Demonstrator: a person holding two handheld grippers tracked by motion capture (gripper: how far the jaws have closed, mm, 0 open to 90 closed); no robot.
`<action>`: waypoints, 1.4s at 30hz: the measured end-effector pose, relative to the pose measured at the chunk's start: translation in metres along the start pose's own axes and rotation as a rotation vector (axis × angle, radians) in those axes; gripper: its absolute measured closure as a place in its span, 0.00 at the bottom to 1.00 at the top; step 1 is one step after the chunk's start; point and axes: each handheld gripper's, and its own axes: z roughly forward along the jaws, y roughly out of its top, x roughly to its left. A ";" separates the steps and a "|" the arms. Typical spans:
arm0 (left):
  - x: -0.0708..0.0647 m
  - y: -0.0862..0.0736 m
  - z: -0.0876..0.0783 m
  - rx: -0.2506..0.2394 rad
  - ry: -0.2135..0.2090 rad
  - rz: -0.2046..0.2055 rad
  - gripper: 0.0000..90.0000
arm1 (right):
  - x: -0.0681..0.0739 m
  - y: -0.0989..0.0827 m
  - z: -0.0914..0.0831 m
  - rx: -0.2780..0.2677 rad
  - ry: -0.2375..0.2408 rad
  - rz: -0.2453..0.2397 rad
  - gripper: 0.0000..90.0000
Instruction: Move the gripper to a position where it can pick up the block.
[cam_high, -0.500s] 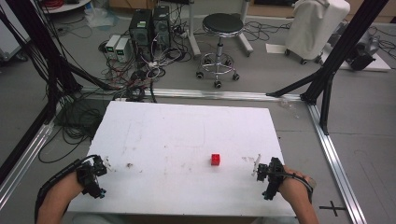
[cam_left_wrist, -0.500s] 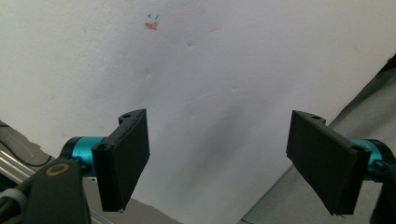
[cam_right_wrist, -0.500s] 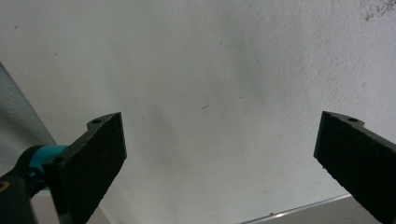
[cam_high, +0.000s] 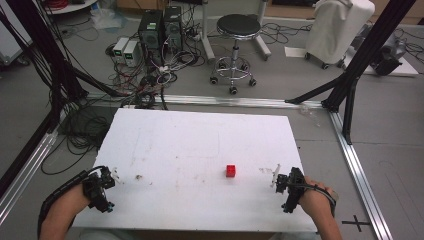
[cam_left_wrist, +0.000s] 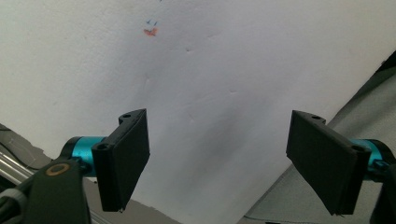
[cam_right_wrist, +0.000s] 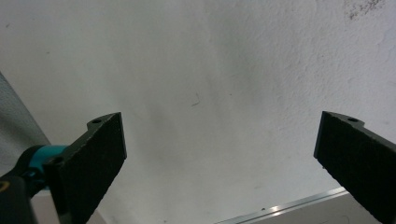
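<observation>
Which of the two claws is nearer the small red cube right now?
The right claw. The small red cube sits on the white table right of centre, so the left claw is much farther away.

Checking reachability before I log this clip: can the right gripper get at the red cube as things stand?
Probably yes: the right gripper is open, and bare table lies between it and the red cube.

A: High view: overhead, person's side, facing forward and down on the whole table (cam_high: 200, 145), floor beyond.

B: Gripper views: each close above the table (cam_left_wrist: 210, 70) (cam_right_wrist: 210, 70), looking down between own jaws. Shared: white tabletop, its edges.
</observation>
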 end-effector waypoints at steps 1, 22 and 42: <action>0.000 0.000 0.000 -0.003 0.005 0.000 0.24 | 0.000 0.000 0.000 0.000 0.000 0.000 0.02; 0.001 -0.002 0.000 -0.008 0.007 -0.012 0.24 | -0.047 0.003 -0.016 -0.011 -0.003 -0.076 0.02; 0.003 -0.002 0.003 -0.001 0.002 -0.015 0.24 | -0.090 0.046 -0.066 -0.064 -0.041 -0.141 0.02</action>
